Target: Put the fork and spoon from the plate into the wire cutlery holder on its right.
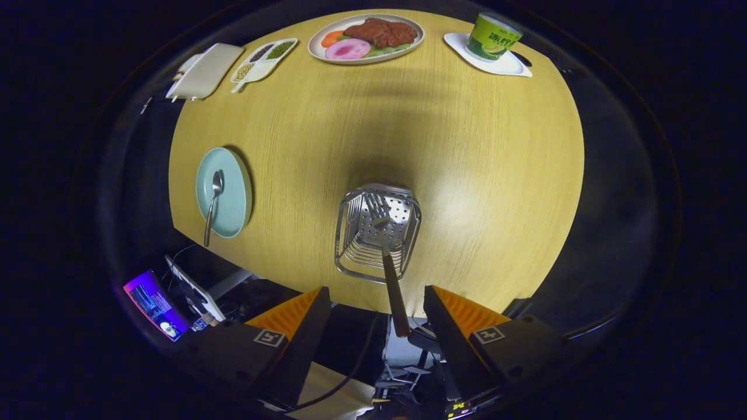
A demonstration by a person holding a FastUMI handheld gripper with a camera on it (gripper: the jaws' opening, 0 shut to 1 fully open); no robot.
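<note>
The wire cutlery holder [376, 232] stands on the wooden table [467, 175], just ahead of my fingers. The fork [390, 262] rests in it, tines down inside the basket, its brown handle sticking out towards me into the gap between the fingers. My gripper [377, 303] is open, above and behind the holder, and neither finger touches the handle. Left of the holder lies the pale green plate [233, 204], with the spoon [212, 204] on it, bowl away from me, handle past the plate's near rim.
Across the table sit a plate of food [366, 38], a green cup [493, 36] on a white mat, a divided dish [264, 58] and a white tray [204, 71]. Below the table's near edge are cables, a lit screen [154, 303] and other gear.
</note>
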